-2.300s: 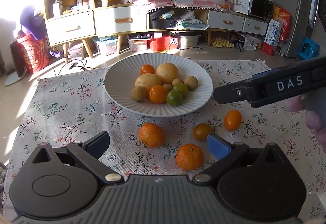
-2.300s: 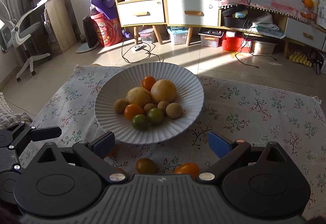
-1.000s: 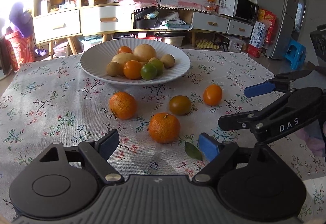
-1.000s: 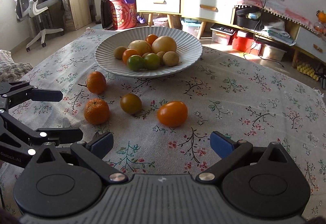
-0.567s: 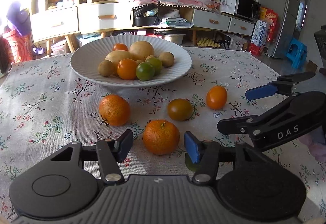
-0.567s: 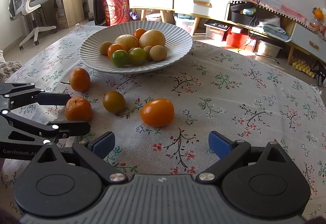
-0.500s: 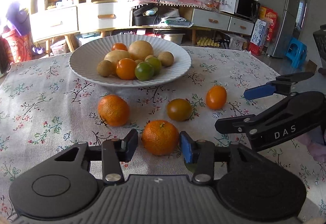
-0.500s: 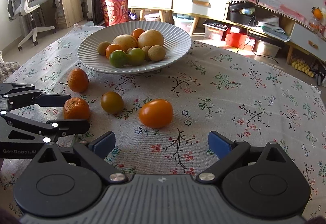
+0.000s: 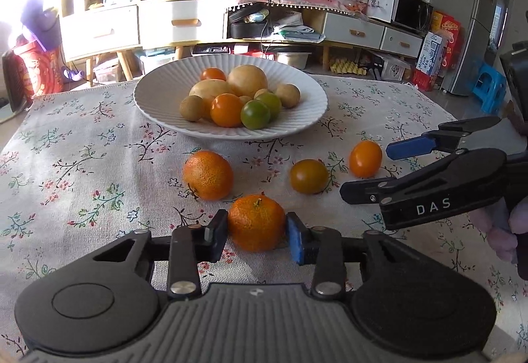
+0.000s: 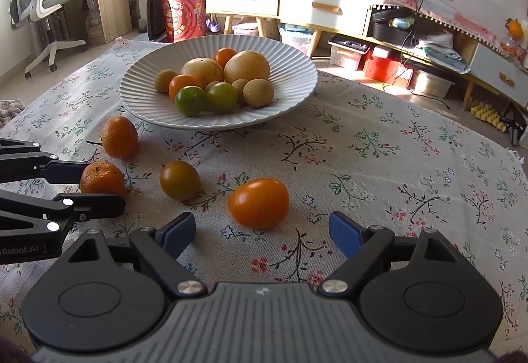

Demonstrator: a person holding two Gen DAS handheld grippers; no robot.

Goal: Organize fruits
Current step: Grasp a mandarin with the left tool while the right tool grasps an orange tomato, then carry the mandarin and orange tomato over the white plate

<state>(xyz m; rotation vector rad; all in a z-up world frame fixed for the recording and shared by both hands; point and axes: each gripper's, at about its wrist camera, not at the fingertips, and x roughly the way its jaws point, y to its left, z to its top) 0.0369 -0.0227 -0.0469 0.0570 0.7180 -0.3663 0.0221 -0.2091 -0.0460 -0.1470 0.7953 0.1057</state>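
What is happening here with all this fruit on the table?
A person is gathering loose fruit toward the white plate. The left gripper has just closed on a mandarin. The right gripper has been closing around an orange tomato, not touching yet. Another mandarin and a greenish tomato wait.

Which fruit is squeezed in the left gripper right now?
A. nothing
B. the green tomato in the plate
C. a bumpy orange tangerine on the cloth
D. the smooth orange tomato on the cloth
C: the left gripper has both pads pressed against the tangerine on the flowered tablecloth.
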